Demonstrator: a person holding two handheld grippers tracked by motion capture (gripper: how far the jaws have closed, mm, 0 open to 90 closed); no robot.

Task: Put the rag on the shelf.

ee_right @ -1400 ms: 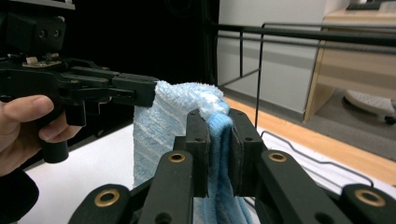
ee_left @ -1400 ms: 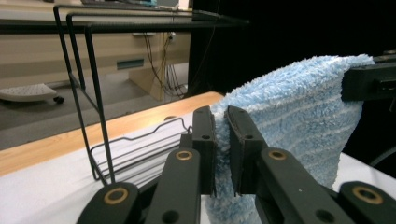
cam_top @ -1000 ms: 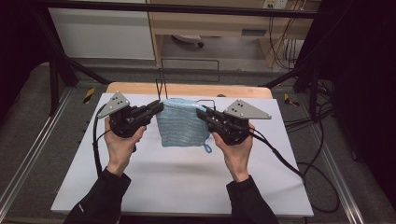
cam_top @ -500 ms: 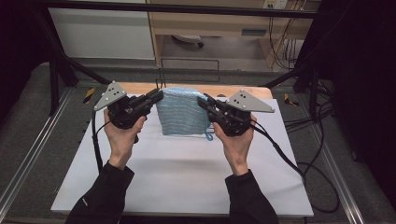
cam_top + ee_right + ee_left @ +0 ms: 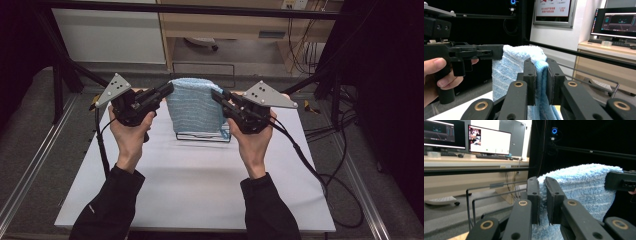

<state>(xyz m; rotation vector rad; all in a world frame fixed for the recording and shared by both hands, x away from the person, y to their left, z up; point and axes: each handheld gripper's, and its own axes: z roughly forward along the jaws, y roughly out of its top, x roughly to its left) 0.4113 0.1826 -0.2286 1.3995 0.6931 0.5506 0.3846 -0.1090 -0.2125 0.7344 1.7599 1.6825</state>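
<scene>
Two tools, left tool (image 5: 167,90) and right tool (image 5: 217,95), each pinch the towel's (image 5: 194,104) top corners above the rack (image 5: 202,136); uneven lowering could miss it.

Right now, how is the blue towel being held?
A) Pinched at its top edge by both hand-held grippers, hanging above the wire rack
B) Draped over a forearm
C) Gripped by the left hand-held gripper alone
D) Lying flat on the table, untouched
A: the left hand-held gripper and the right hand-held gripper each clamp a top corner of the blue towel, which hangs above the wire rack on the table.
</scene>
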